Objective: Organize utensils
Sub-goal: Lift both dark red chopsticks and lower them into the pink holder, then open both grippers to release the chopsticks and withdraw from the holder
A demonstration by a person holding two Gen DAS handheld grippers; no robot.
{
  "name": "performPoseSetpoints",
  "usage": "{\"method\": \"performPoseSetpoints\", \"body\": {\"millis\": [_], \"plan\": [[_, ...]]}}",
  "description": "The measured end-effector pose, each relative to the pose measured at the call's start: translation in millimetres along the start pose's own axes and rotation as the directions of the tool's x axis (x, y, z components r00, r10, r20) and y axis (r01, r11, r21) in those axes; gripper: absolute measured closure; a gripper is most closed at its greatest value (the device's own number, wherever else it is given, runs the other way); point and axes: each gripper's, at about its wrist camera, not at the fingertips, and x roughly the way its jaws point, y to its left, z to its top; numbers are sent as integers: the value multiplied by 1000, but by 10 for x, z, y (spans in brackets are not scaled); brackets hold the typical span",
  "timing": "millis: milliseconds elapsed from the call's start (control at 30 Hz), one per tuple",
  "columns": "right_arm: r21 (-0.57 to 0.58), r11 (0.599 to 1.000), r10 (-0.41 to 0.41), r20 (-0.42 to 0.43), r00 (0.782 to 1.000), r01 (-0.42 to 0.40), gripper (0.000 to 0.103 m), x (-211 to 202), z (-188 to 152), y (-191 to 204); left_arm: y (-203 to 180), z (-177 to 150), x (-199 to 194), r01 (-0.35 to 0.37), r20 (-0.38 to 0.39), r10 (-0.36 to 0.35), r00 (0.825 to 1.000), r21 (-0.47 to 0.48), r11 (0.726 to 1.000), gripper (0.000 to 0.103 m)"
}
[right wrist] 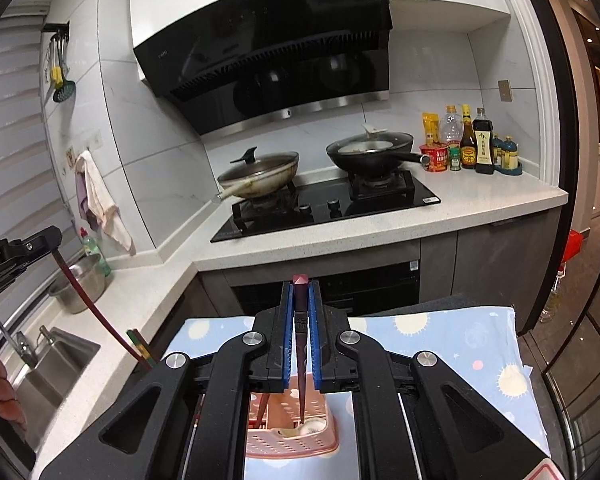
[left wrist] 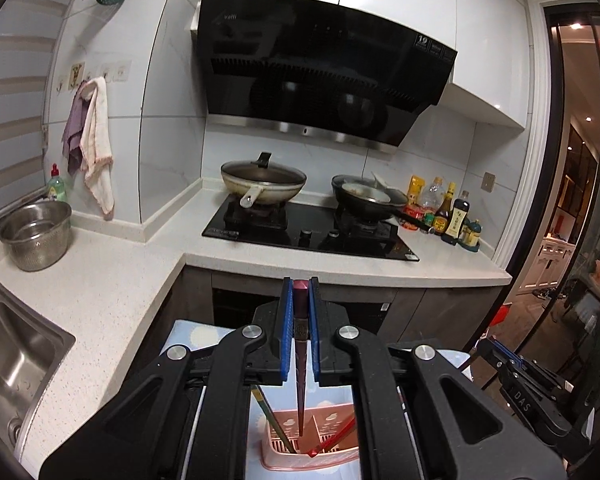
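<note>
A dark red chopstick [left wrist: 301,344] is being held upright between the blue pads of the left gripper [left wrist: 301,292], its tip hanging just over a pink perforated utensil basket [left wrist: 300,456] — the jaws are being pressed shut on it. A second dark chopstick [right wrist: 300,344] is being clamped the same way by the right gripper [right wrist: 300,288], its point reaching into the near compartment of the basket [right wrist: 296,440]. Other chopsticks, one red [left wrist: 332,438] and one greenish [left wrist: 274,424], are being kept leaning inside the basket, which is being supported by a blue patterned cloth [right wrist: 440,344] in the near foreground. Farther off, a lidded wok [left wrist: 263,184] and a black pan [left wrist: 368,196] are being carried on a black gas hob [left wrist: 308,232], with sauce bottles [left wrist: 452,212] lined up at its right. At far left, a steel strainer pot [left wrist: 36,234] is being flanked by a sink [left wrist: 8,364].
</note>
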Motion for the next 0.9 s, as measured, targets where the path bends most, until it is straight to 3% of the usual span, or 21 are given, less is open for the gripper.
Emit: {"method": "performPoseSetpoints", "body": {"millis": [400, 467, 600, 900], "plan": [[-12, 1000, -9, -50, 999, 8, 94, 237, -157, 57, 90, -259, 241, 2, -68, -4, 998, -28, 1000, 96], [-7, 1000, -17, -48, 999, 16, 88, 234, -166, 57, 102, -273, 250, 1, -73, -4, 997, -33, 999, 92], [6, 1000, -21, -39, 999, 22, 76, 200, -172, 23, 122, -294, 239, -16, -71, 13, 997, -42, 999, 60], [8, 1000, -28, -28, 999, 28, 74, 40, -208, -21, 169, -365, 156, -26, -80, 22, 997, -49, 998, 59]]}}
